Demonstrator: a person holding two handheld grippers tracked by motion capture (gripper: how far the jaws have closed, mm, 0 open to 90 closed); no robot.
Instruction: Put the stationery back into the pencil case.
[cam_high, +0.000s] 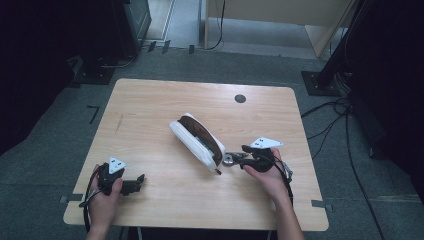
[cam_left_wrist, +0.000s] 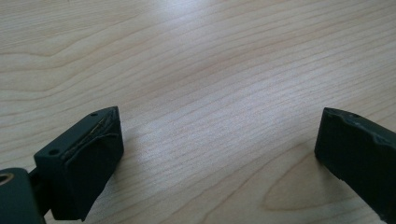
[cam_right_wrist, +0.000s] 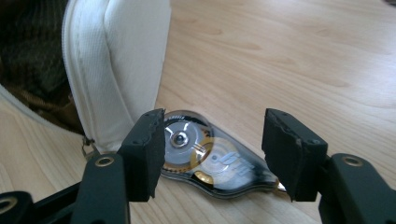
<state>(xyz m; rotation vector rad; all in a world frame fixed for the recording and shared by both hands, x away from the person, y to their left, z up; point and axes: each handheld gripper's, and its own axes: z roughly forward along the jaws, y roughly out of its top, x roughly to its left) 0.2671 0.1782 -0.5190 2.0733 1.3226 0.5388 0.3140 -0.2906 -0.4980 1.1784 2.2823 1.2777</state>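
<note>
One wooden table (cam_high: 150, 100) fills the middle of the high view, with one white zip pouch (cam_high: 192, 142) lying unzipped at its centre and, just right of the pouch's lower end, one clear correction-tape dispenser (cam_right_wrist: 210, 161) flat on the wood. Two grippers: the right gripper (cam_right_wrist: 212, 154) straddles the dispenser, jaws parted and not pressing it, while the left gripper (cam_left_wrist: 219, 149), lower left, rests released over bare wood. The smooth, tapered shell could skid from uneven pads or nudge the pouch.
</note>
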